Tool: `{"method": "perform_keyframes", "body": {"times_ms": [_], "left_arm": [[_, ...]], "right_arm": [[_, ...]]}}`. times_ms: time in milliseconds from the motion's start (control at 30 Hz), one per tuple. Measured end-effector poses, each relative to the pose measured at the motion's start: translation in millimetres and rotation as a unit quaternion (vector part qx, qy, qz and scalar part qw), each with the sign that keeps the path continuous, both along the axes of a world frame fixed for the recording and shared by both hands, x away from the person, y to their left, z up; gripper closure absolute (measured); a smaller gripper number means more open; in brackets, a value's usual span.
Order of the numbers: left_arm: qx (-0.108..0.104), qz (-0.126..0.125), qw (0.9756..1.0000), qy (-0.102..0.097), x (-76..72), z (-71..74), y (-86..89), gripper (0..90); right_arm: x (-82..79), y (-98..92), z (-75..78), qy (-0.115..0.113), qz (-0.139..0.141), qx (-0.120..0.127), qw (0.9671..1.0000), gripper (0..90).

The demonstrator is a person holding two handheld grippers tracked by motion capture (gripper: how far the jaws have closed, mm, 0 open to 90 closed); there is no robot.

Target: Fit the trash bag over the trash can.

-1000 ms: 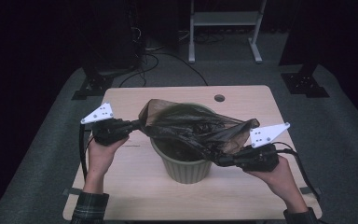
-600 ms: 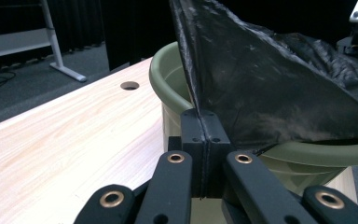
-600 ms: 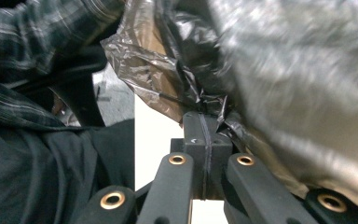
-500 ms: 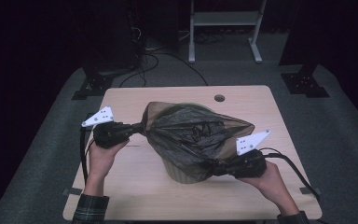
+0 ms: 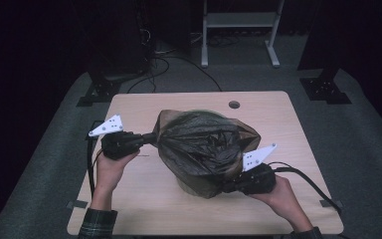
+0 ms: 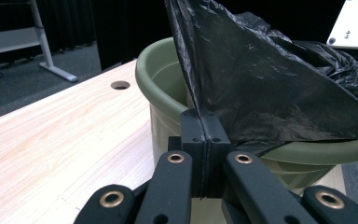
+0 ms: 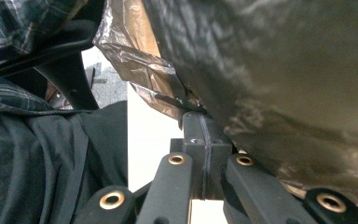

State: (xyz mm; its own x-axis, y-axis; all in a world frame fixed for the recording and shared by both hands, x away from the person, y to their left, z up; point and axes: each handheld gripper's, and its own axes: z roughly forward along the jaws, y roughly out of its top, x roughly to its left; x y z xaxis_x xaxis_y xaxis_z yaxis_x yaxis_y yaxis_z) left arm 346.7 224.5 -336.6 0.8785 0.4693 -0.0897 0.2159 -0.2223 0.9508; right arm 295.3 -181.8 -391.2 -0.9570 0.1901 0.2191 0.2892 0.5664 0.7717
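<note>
A black plastic bag (image 5: 204,144) is draped over a green pot (image 6: 168,79) in the middle of the wooden table (image 5: 144,199). My left gripper (image 5: 154,138) is at the pot's left side, shut on the bag's edge (image 6: 261,88), which rises taut above the rim. My right gripper (image 5: 227,186) sits low at the pot's near right side, shut on the opposite edge of the bag (image 7: 284,84). The film there is stretched down over the pot's wall. In each gripper view the jaws stand pressed together with film pinched between them, the left (image 6: 206,123) and the right (image 7: 202,123).
A round cable hole (image 5: 234,104) lies in the table's far side. Cables trail from both grippers across the table. A white metal stand (image 5: 238,30) and dark floor equipment are beyond the far edge. My checked sleeve and dark clothing (image 7: 37,140) are close to the right gripper.
My right gripper has moved down and toward the near edge, pulling the bag over the pot's rim and covering it. The left gripper has stayed put.
</note>
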Motion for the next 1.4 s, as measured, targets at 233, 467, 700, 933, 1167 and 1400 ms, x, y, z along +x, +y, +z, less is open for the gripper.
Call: {"method": "perform_keyframes", "body": {"times_ms": [233,467,700,933,1167,1400], "left_arm": [[0.004,-0.002,1.0000,0.000,-4.0,-0.4,2.4,89.7],[0.011,0.001,0.9999,0.008,-2.9,-5.2,5.4,89.7],[0.033,0.020,0.9992,0.013,4.0,-12.9,3.2,89.7],[0.022,0.022,0.9995,0.006,5.5,-9.3,4.8,89.7],[0.018,0.026,0.9995,0.001,8.2,-3.9,6.2,89.7],[0.019,0.025,0.9995,0.000,10.9,-3.8,5.3,89.7]], "right_arm": [[-0.9,8.7,-8.4,0.002,0.002,-0.006,1.0000,90.0],[-2.6,18.0,-17.0,0.008,0.003,-0.003,1.0000,90.0],[-1.8,11.4,-14.0,-0.006,-0.018,-0.025,0.9995,90.0],[-3.0,4.0,-7.0,-0.016,-0.021,-0.032,0.9991,68.4],[-1.2,-33.3,10.4,-0.041,-0.070,-0.017,0.9966,61.0],[5.1,-77.8,31.3,-0.063,-0.125,0.055,0.9887,56.5]]}}
